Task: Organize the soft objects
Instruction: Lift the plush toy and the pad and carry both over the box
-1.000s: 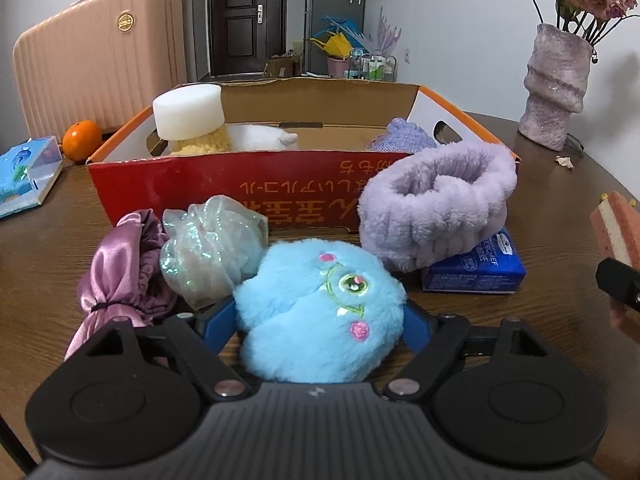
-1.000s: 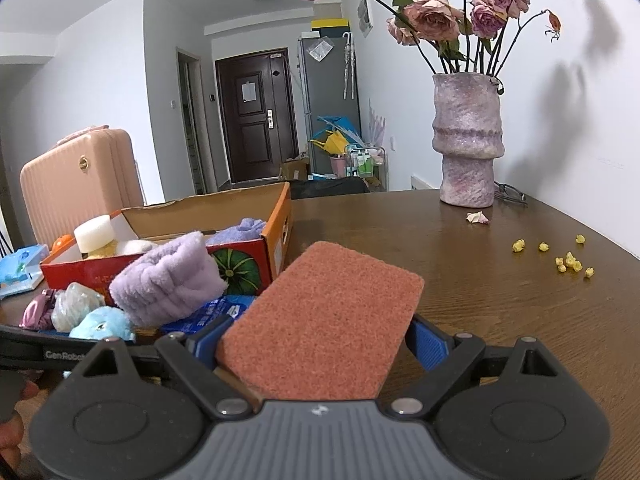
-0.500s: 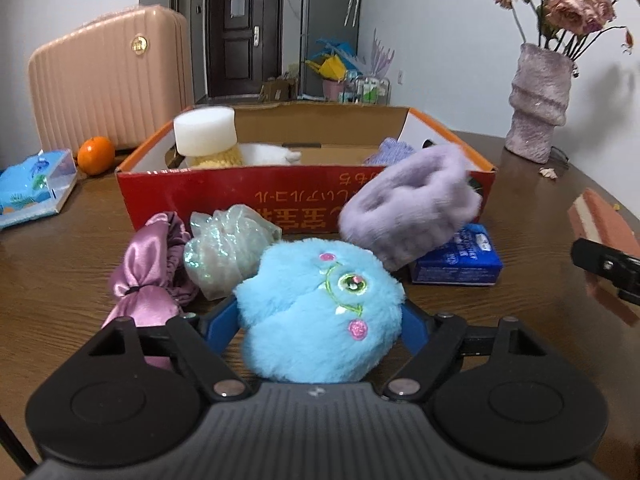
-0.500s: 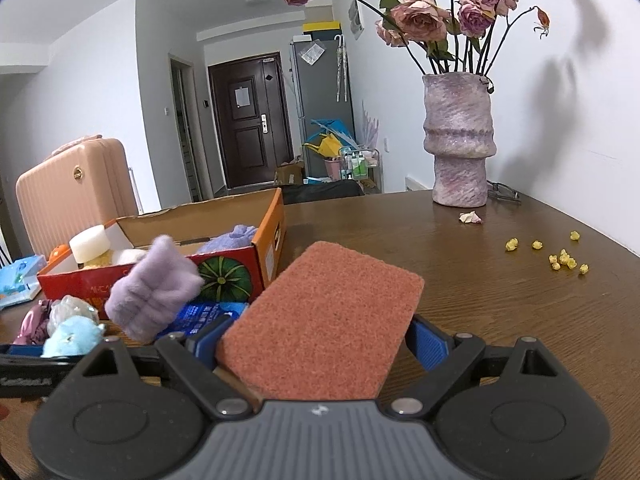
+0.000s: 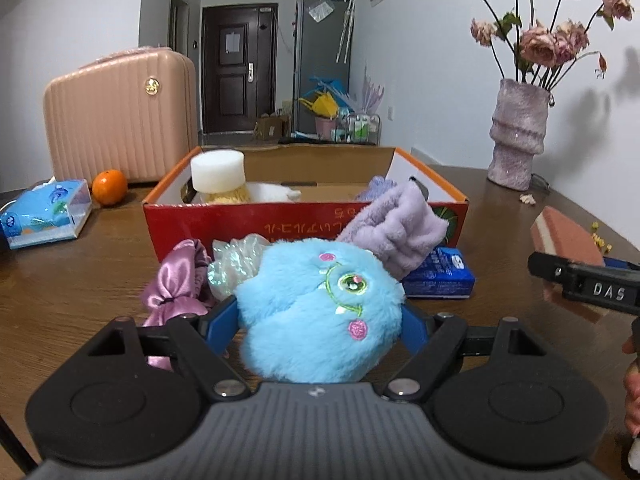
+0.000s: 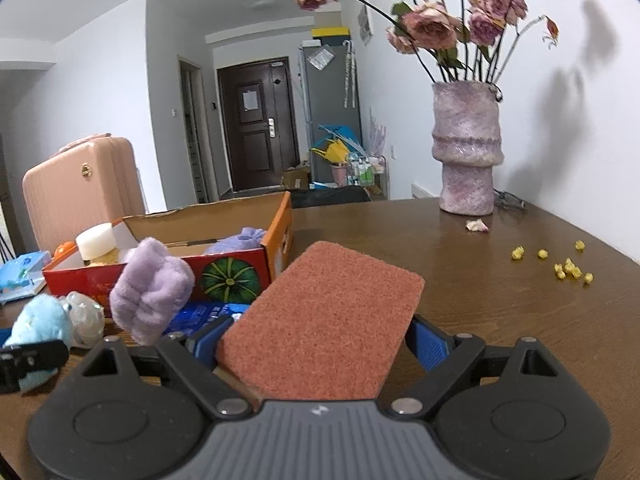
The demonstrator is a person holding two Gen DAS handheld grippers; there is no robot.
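Gripped between the left gripper (image 5: 320, 316) pads: a blue plush toy (image 5: 320, 312), lifted just before the red cardboard box (image 5: 304, 220). Clamped in the right gripper (image 6: 316, 336): an orange scouring sponge (image 6: 324, 324), right of that box.

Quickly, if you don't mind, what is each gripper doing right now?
Left gripper: closed on the blue plush toy.
Right gripper: closed on the orange sponge.

**Box at centre, soft things before it**

The cardboard box (image 5: 304, 216) sits on the surface (image 5: 80, 280). Before it lie a scrunchie (image 5: 176, 280), a plush toy (image 5: 320, 312) and a headband (image 5: 396, 236). Left: tissue pack (image 5: 44, 212), orange (image 5: 109, 187). Right: vase (image 5: 518, 136).
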